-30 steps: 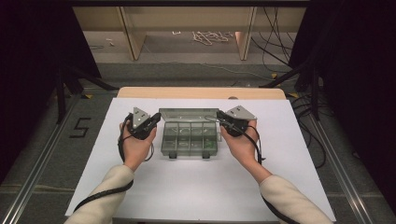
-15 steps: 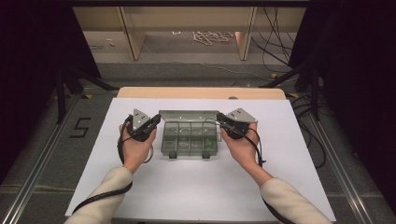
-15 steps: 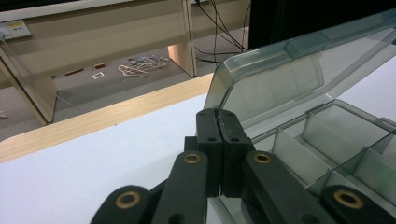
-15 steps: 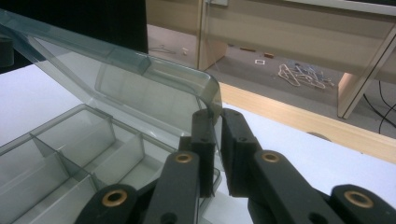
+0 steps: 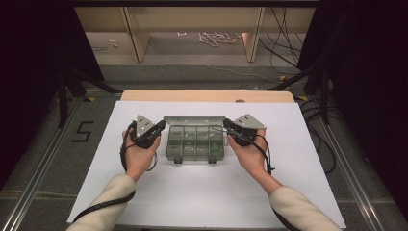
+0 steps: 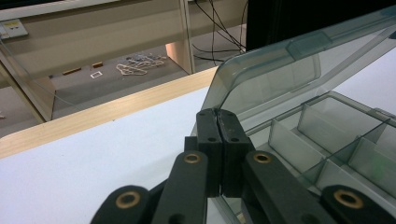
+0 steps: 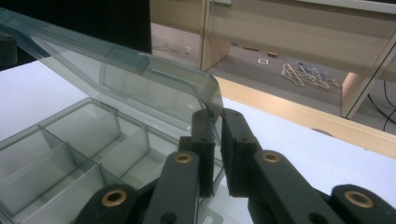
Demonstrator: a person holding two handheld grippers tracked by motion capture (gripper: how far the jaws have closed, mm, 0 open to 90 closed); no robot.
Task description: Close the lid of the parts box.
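Organizer box (image 6: 327,135) cut off at right edge

Cream sleeves; each black tool (image 5: 161,126) carries a grey three-cornered plate, brass-ringed pivot pins and a trailing black cable.

The box (image 5: 195,142) is clear plastic with a smoky grey-green tint, and its raised lid (image 6: 280,74) has the same tint. Each tool, left tool (image 5: 161,126) and right tool (image 5: 227,125), is matte black with brass-coloured rivets and a grey plate on top. The bench (image 5: 298,144) is white with a pale wood strip along its far edge. The sleeves (image 5: 293,207) are cream. The floor (image 5: 82,132) is grey, marked with a black 5.
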